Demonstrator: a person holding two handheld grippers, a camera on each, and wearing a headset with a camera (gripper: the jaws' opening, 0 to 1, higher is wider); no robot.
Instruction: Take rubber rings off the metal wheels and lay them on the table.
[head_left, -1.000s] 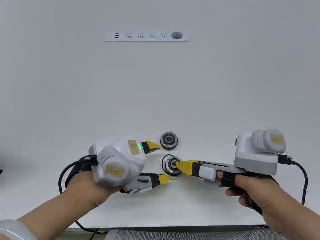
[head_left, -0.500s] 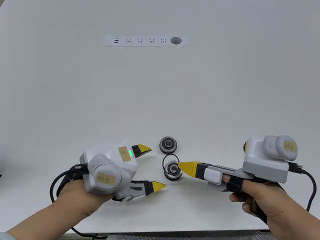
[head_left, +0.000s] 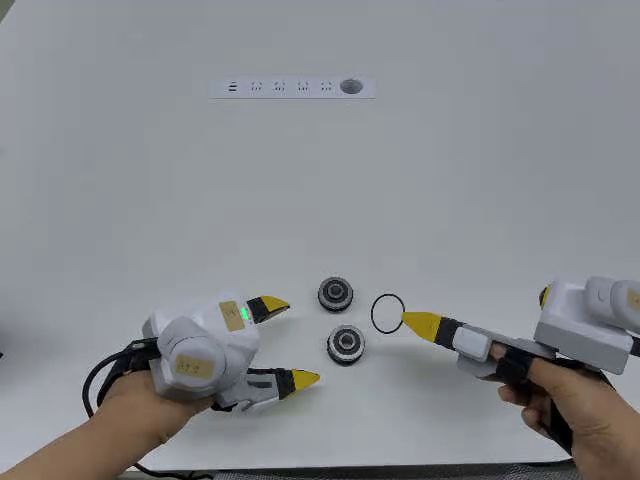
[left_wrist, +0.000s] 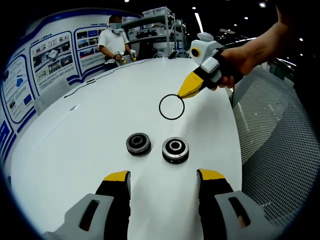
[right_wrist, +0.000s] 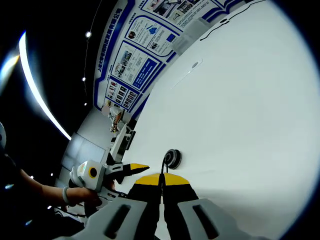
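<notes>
right gripper (head_left: 408, 321): pinching thin black rubber ring (head_left: 372, 313) at its tips | left gripper (head_left: 288, 341): spread, empty | near round metal wheel (head_left: 346, 343), far round metal wheel (head_left: 336, 293): just ahead of its jaws

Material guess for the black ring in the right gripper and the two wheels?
Ring, pinched in the right gripper: thin, matte black, forms a round loop; looks like rubber. Far wheel and near wheel: dark rims, shiny grey centres; probably metal.
</notes>
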